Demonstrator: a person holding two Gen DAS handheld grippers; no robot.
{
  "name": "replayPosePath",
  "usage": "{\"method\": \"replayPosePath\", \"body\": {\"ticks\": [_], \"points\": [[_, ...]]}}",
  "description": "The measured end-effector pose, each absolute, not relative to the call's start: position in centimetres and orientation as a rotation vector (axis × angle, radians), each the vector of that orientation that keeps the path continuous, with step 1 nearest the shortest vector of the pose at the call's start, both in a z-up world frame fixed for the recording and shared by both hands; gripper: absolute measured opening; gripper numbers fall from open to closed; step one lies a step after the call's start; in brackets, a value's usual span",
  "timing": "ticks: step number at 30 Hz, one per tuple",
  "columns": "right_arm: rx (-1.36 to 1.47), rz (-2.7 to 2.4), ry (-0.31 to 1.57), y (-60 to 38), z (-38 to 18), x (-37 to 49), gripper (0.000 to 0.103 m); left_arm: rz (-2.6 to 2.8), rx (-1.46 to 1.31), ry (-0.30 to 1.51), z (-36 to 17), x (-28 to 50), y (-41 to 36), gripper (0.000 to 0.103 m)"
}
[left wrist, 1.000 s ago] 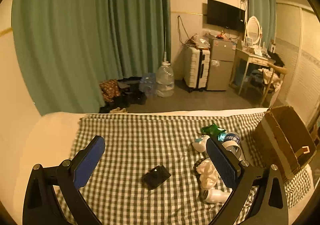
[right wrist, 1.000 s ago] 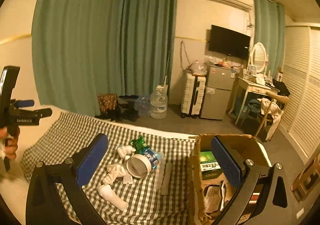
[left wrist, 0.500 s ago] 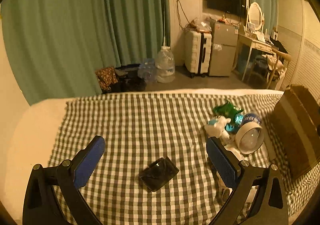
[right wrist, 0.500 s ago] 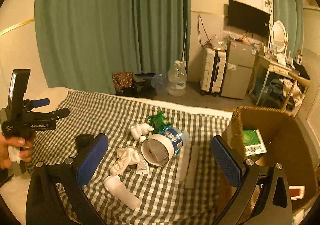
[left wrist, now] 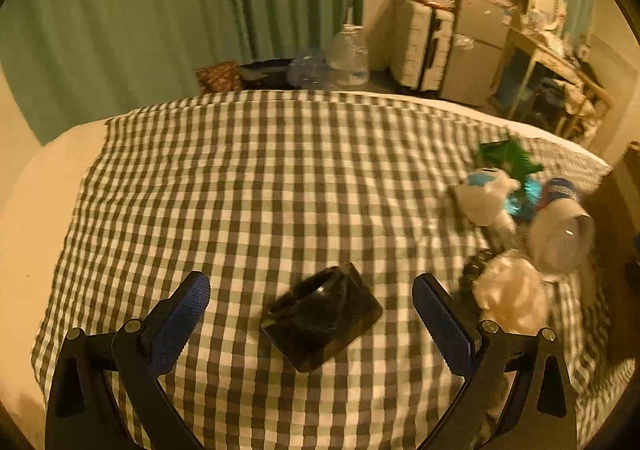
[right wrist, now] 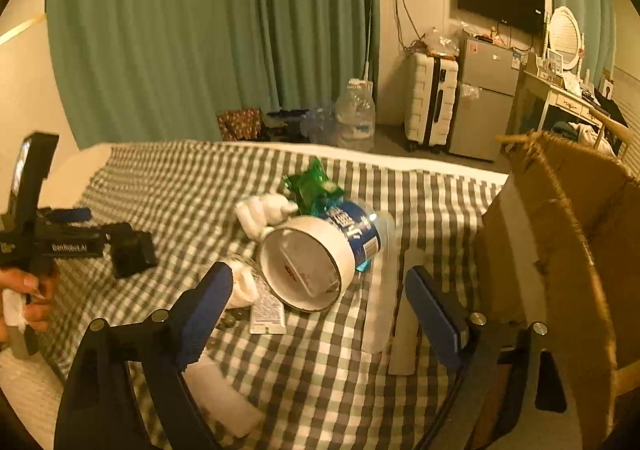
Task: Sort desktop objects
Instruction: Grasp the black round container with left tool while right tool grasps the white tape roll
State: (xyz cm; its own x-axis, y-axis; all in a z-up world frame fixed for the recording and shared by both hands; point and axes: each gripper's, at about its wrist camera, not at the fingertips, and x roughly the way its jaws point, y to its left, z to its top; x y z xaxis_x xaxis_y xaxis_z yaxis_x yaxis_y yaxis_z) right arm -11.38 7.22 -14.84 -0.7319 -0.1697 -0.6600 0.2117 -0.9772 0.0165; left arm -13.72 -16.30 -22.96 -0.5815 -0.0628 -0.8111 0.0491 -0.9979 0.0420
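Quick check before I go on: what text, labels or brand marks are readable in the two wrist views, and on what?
"GenRobot.AI": on the left hand-held gripper, along its black body.
White lettering on the blue tub label: too blurred to read.
Small print on the white sachet: too small.
Stickers on the fridge: unreadable.

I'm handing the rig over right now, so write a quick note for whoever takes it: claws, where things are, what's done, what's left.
Left claw: open, empty, straddling the black case without touching.
Right claw: open, empty, jaws have just been closing slightly, aimed at the white tub lying on its side.
The tub, green wrapper and white bottle lie on the checked cloth; cardboard box to the right.
Done: nothing visibly.
Left: probably boxing everything.
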Motion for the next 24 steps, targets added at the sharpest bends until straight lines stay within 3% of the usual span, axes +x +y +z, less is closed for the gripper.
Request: {"method": "replayPosePath", "body": {"ticks": [5, 12, 16, 17, 19, 21, 24], "points": [[1.067, -2.74, 0.078, 7.2, -16.3, -12.7, 0.078, -2.68, 1.473, -0.097, -25.6, -14.8, -15.6, 0.103], [1.113, -2.731, 0.101, 7.1, -18.6, -14.8, 0.065, -2.642, 1.592, 0.066, -28.6, -15.3, -16.9, 0.103], [1.139, -2.708, 0.065, 7.2, -19.8, -15.6, 0.063, -2.627, 1.611, 0.072, -29.4, -15.3, -17.0, 0.084], [1.146, -2.698, 0.067, 7.1, -20.0, -15.6, 0.06, -2.628, 1.611, 0.055, -29.5, -15.2, -16.8, 0.084], [1.159, -2.677, 0.067, 6.8, -20.4, -15.7, 0.039, -2.648, 1.609, 0.035, -29.5, -15.0, -16.3, 0.084], [1.169, -2.673, 0.085, 6.5, -20.7, -15.7, 0.024, -2.672, 1.596, 0.034, -29.0, -14.7, -15.8, 0.084], [1.162, -2.672, 0.071, 6.6, -20.6, -15.4, 0.014, -2.711, 1.538, 0.004, -27.8, -14.2, -15.1, 0.084]]}}
